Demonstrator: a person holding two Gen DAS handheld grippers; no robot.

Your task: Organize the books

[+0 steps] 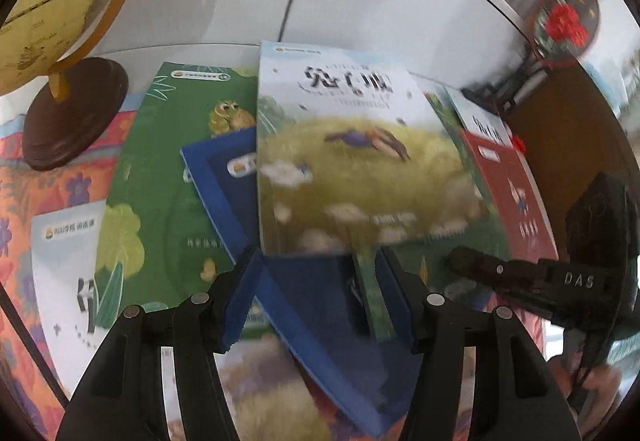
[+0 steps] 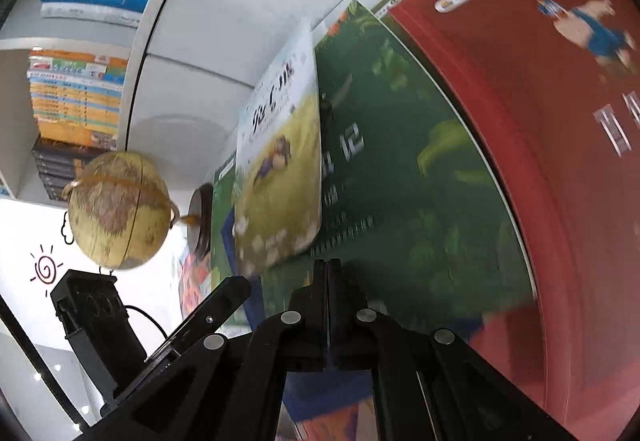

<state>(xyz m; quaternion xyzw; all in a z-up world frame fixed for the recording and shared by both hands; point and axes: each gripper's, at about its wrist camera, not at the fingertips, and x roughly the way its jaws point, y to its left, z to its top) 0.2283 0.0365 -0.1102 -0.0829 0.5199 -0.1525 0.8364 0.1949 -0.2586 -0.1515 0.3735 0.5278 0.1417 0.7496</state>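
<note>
Right gripper (image 2: 327, 265): fingers pressed flat together, nothing visible between the pads, tip hanging just below the lower edge of the meadow book (image 2: 280, 169). Left gripper (image 1: 316, 281): jaws standing half apart over a blue book (image 1: 320, 305), pads clear of it; cannot tell whether anything is caught low between them, as the frame is smeared there. Taking the meadow book as landmark: it sits tilted on top of the heap, seemingly lifted at one edge in the right wrist view, though what holds it up is not clear. Under it and to its left lies the blue book, under that a green book with an owl (image 1: 168, 169); to its right a second green cover (image 2: 420, 181), then a red book (image 2: 540, 121). Far left of it, a globe (image 1: 48, 1) on a dark round base. Judgement: the step looks like squaring a loose pile. To do it well, a closed tip would best nudge the meadow book by its edge, low and slow, while the other gripper steadies the blue one beneath; glossy covers will likely slide, so push along the table, not down. Keep clear of the globe's base.
</note>
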